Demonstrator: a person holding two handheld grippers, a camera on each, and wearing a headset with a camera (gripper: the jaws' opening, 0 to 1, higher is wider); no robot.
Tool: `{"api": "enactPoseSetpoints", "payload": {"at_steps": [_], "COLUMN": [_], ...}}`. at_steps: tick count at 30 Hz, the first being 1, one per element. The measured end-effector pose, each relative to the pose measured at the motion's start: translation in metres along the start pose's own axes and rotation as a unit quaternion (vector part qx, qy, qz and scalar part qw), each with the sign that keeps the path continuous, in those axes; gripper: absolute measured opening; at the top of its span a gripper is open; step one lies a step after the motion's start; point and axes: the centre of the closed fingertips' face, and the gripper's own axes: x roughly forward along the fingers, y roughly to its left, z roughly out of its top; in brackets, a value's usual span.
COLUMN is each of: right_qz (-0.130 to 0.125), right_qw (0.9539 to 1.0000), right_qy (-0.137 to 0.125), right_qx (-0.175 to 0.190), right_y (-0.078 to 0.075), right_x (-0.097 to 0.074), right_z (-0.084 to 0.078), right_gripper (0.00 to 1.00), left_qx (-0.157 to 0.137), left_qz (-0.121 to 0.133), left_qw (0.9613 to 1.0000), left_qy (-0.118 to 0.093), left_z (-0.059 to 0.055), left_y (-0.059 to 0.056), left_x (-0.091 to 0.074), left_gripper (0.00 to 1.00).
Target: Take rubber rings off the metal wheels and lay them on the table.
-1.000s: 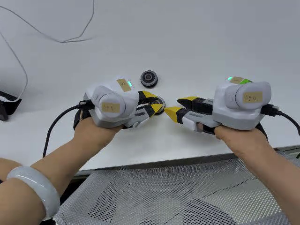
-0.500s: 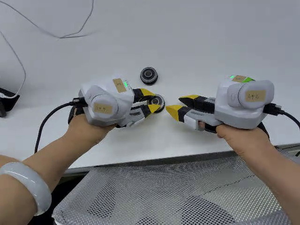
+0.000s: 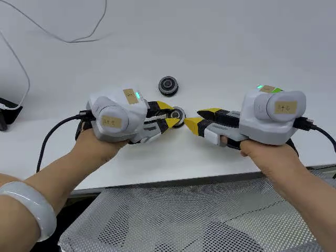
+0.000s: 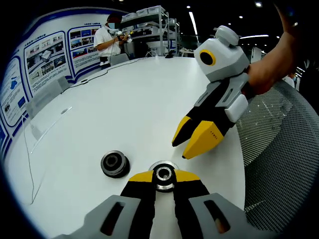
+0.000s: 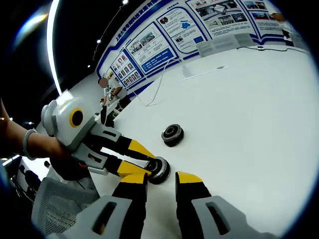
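Left hand-held gripper [image 3: 171, 114] clamps a round, shiny metal wheel [image 4: 164, 174]; right hand-held gripper [image 3: 201, 118] stands part-open, empty, beside it.

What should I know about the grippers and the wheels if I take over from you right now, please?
Left gripper: shut on the near wheel, low over the table.
Right gripper: open, tips just short of that wheel, not touching.
Second wheel: lies free farther back on the table.
Done: nothing laid down yet.
Left: pull the ring off the held wheel, lay it down, then do the second wheel.
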Motion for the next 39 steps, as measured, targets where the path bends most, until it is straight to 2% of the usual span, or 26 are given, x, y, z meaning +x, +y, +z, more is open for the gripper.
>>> {"api": "enactPoseSetpoints", "payload": {"at_steps": [6, 12, 20, 28, 39], "right_qz": [0.002, 0.013, 0.013, 0.023, 0.032], "right_qw": [0.9995, 0.9953, 0.9929, 0.9903, 0.9872], "right_qy": [0.001, -0.010, 0.005, 0.009, 0.010], "right_qx": [0.032, 0.095, 0.118, 0.136, 0.156], "right_y": [-0.002, -0.001, -0.003, -0.001, 0.003], "right_x": [0.006, 0.014, 0.022, 0.025, 0.022], "right_z": [0.000, 0.003, -0.003, -0.005, -0.005], "right_gripper": [0.18, 0.18, 0.19, 0.19, 0.18], "left_qx": [-0.003, -0.005, -0.012, -0.018, -0.020], "left_qz": [0.000, 0.000, 0.001, 0.002, 0.001], "left_qw": [1.0000, 0.9999, 0.9998, 0.9996, 0.9996], "left_qy": [-0.006, -0.010, -0.016, -0.020, -0.022], "left_z": [0.000, -0.001, -0.001, -0.005, -0.007], "left_y": [0.000, 0.000, 0.000, 0.002, 0.003], "left_x": [0.000, -0.001, -0.001, 0.000, 0.000], "left_gripper": [0.12, 0.12, 0.12, 0.12, 0.12]}}
